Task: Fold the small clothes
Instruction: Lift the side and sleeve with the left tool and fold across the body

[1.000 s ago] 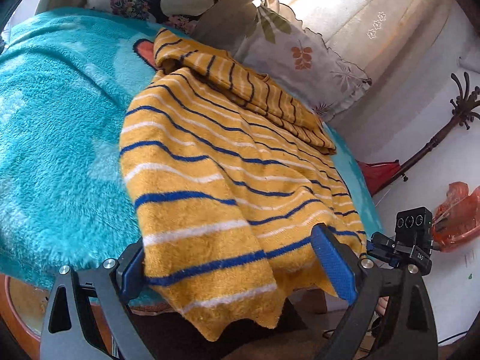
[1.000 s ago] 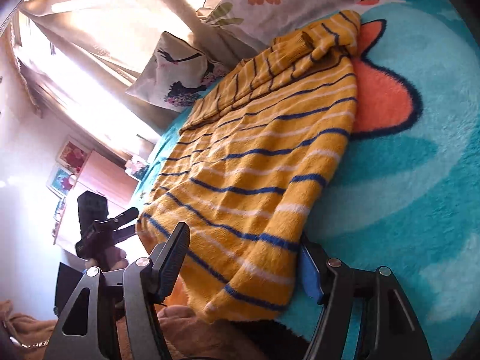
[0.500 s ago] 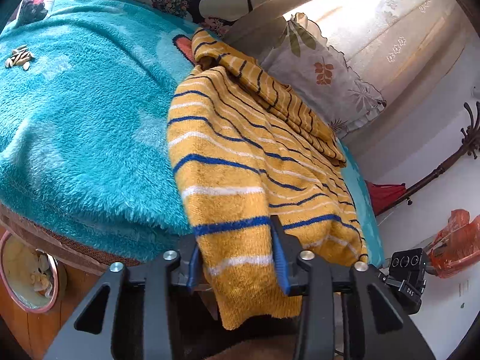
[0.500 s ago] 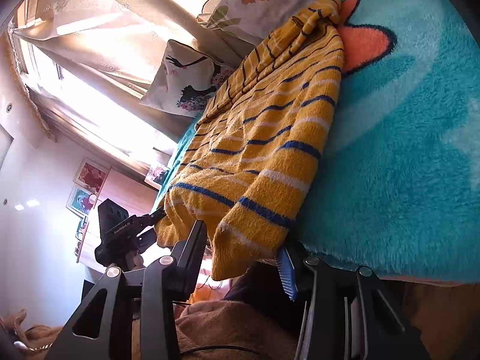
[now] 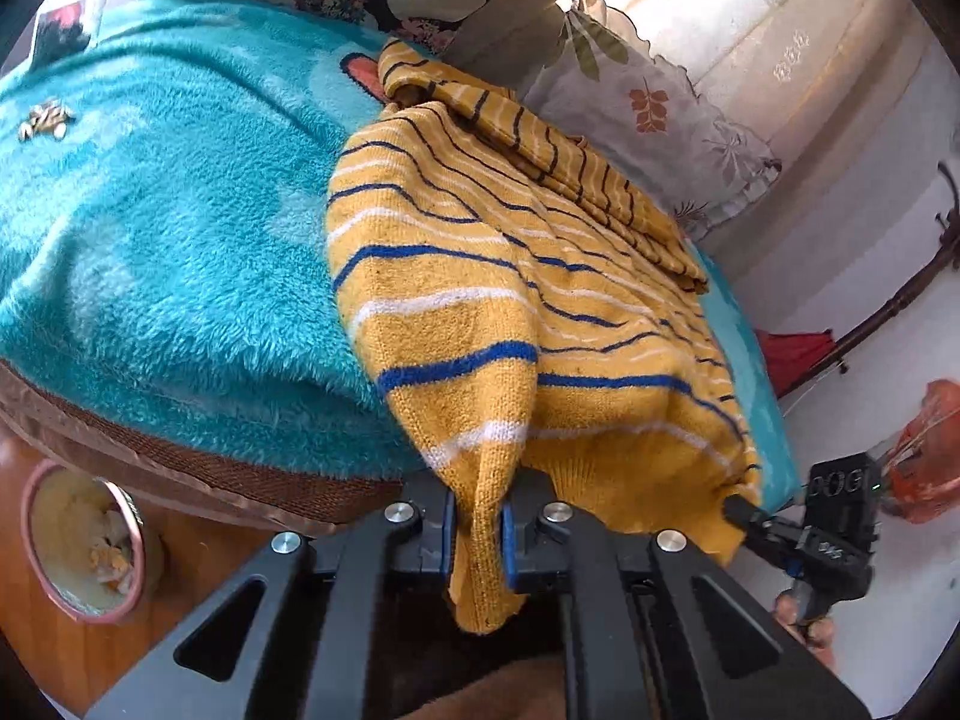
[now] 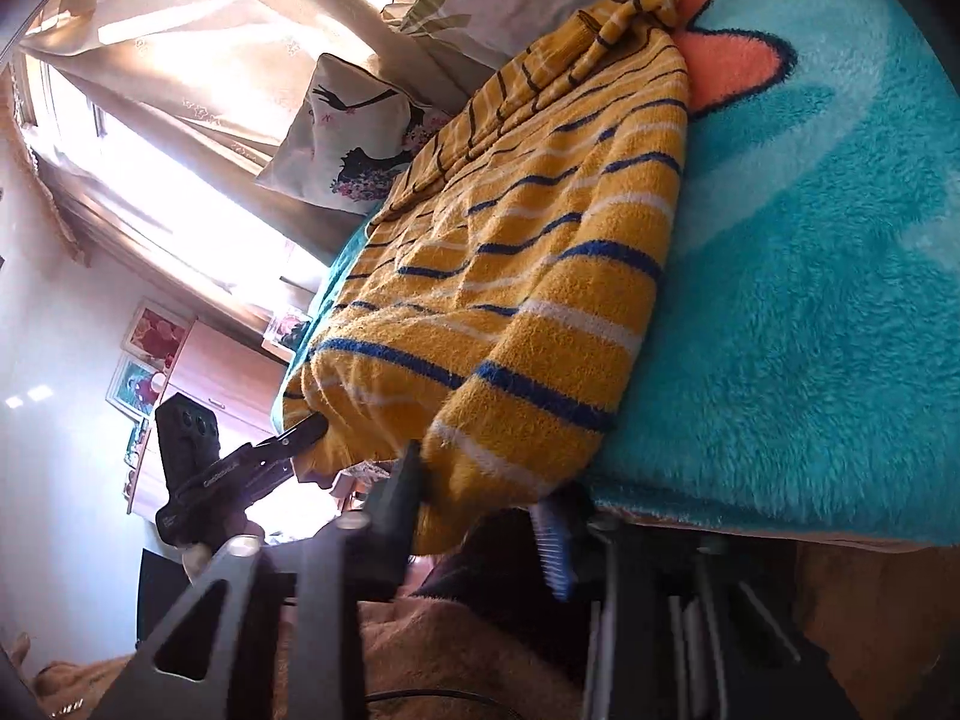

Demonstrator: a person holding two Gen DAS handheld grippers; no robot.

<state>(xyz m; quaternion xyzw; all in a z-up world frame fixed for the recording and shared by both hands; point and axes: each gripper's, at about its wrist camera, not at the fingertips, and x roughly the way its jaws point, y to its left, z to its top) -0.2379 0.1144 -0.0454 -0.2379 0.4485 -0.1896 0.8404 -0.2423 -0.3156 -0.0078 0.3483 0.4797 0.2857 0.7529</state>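
A yellow knit sweater (image 5: 480, 276) with blue and white stripes lies on a teal fleece blanket (image 5: 150, 252), its hem hanging over the near bed edge. My left gripper (image 5: 477, 540) is shut on the hem's left corner. In the right wrist view the same sweater (image 6: 540, 276) spreads up the bed, and my right gripper (image 6: 480, 498) stands with jaws apart around the hem's other corner, the fabric between the fingers but not pinched. The other gripper shows in each view, at the right (image 5: 828, 534) and at the left (image 6: 240, 468).
Patterned pillows (image 5: 648, 96) lean at the head of the bed. A pink-rimmed bowl (image 5: 84, 540) sits on the wooden floor at lower left. A dark coat stand (image 5: 900, 300) and an orange bag (image 5: 924, 456) stand to the right. Curtains and a bright window (image 6: 180, 120) are behind.
My left gripper has closed on the sweater's hem corner. My right gripper has moved up to the hem and narrowed around the other corner.
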